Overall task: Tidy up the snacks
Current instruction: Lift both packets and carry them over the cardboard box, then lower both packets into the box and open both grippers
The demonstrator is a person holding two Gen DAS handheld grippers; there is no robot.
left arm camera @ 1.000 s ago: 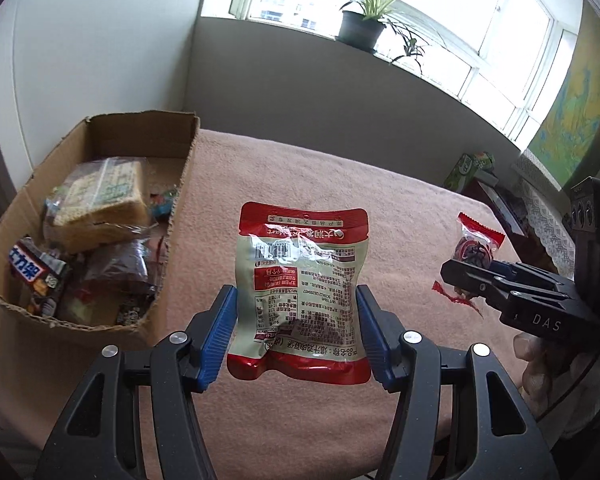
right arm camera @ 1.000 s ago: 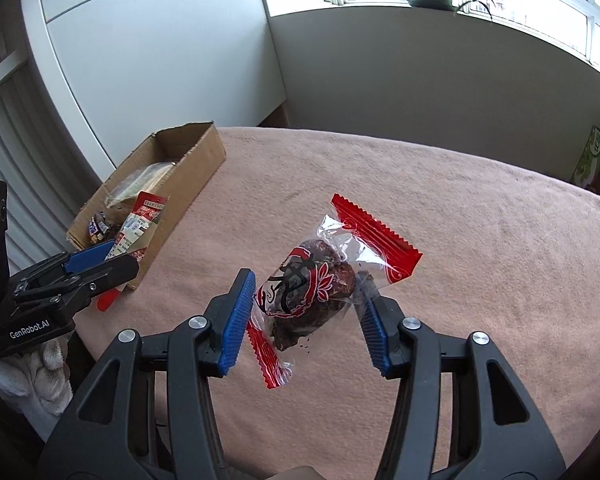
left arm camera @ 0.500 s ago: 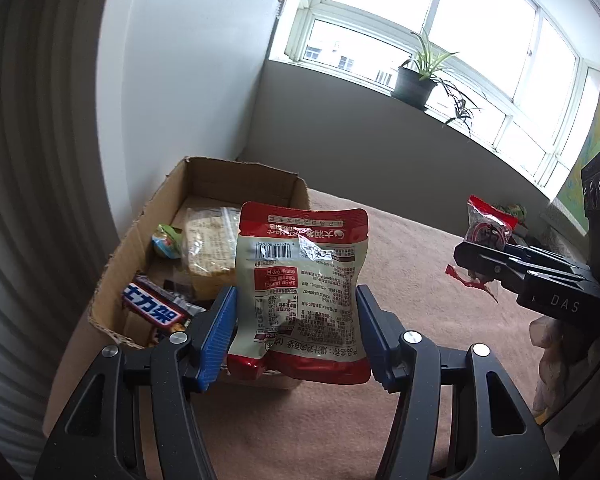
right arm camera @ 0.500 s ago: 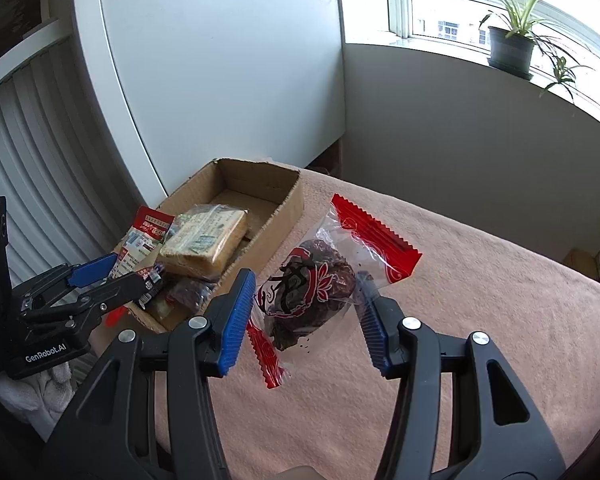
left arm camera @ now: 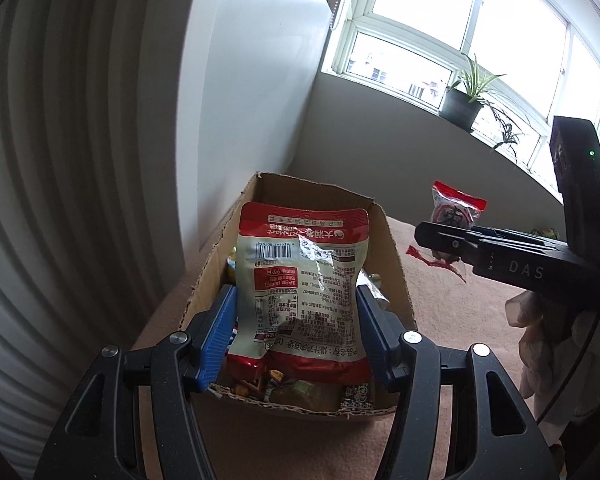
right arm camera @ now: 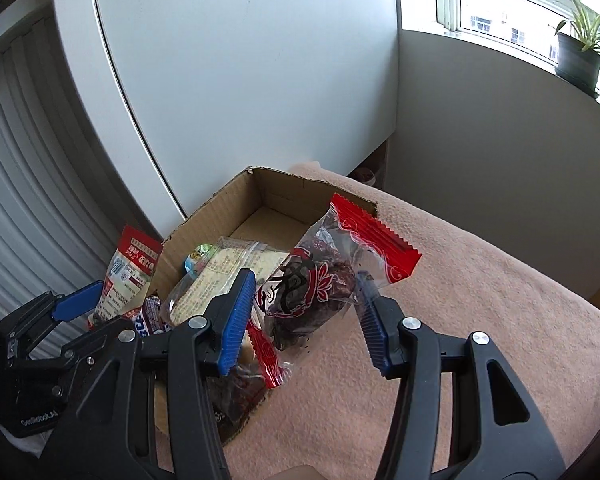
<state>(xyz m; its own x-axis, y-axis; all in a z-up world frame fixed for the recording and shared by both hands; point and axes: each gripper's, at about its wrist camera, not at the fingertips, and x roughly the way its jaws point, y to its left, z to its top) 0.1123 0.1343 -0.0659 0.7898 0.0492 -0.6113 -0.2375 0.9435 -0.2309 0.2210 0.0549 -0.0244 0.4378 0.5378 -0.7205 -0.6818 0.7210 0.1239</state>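
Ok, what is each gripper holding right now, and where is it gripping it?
The left gripper pinches the red-and-white pouch by its side edges, low down. The right gripper clamps the clear candy bag across its bulging middle.

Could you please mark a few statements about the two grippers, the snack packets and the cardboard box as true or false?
1. The left gripper grips a red and white snack pouch. True.
2. The right gripper is empty. False: it is shut on a clear packet with red ends that holds something dark.
3. The cardboard box already holds several snacks. True.
4. The box stands on bare wood. False: it rests on a pink cloth.
5. A potted plant stands on the windowsill. True.
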